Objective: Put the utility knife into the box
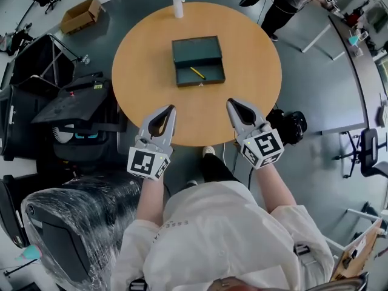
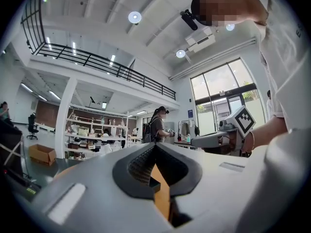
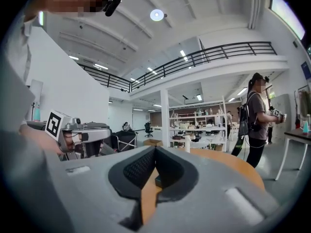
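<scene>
Tongs: left gripper and right gripper are both closed with nothing between the jaws. They hover side by side over the near edge of the round table.
Knife place: the yellow utility knife lies already inside the dark green box, in its near half, at the middle of the table.
Direction: the box is straight ahead of both tongs, toward the far edge, well apart from them.
Long axis: the knife runs slanted, from far-left to near-right.
Nearer hand: I judge them about equal; the knife sits between their two lines.
Head view only: it alone shows the knife in the box.
Gripper views only: they look level across the room and show the closed jaw tips clearly, but no knife.
Judgement: the task looks finished.
</scene>
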Motion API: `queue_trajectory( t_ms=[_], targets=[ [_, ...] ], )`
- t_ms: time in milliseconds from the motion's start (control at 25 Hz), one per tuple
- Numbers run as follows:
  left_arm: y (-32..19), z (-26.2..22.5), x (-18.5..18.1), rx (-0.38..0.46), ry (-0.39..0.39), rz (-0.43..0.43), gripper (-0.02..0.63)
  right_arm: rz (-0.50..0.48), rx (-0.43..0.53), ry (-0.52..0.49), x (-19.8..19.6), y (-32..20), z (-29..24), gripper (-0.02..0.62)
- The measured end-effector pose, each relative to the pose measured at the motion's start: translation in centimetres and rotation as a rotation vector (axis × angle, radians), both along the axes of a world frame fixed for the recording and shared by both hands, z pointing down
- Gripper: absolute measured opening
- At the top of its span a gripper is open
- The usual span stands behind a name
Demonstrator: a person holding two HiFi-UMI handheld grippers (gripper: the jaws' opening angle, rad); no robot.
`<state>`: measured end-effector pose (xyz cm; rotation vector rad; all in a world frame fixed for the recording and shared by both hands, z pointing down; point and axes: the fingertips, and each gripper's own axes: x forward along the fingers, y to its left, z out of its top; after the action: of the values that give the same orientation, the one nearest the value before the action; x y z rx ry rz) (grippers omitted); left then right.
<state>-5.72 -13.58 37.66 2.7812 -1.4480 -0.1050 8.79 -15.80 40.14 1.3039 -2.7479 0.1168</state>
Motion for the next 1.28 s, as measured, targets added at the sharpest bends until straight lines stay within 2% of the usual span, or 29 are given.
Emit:
queue_trajectory(
  t_ms=[240, 520, 840, 1080, 1280],
  targets=[
    [7.7, -2.1, -1.6, 0.069, 0.038, 0.044, 0.015, 0.001, -0.012, 0.08, -2.5, 8.4, 0.7, -0.008],
    [14.0, -2.1, -2.6, 0.064, 0.062, 0.058, 0.017, 0.037, -0.025, 0.08, -3.2, 15.5, 0.4, -0.008],
    [17.0, -2.7, -2.3, 0.065, 0.055, 0.049, 0.015, 0.054, -0.023, 0.058, -2.7, 18.0, -0.4, -0.008],
    [17.9, -3.5, -0.7, 0.076, 0.041, 0.037, 0.015, 0.008, 0.027, 0.029, -2.2, 19.1, -2.2, -0.008],
    [18.6, -4.0, 1.2, 0.075, -0.013, 0.042, 0.015, -0.007, 0.035, 0.041, -1.2, 19.8, -2.7, -0.008]
  ],
)
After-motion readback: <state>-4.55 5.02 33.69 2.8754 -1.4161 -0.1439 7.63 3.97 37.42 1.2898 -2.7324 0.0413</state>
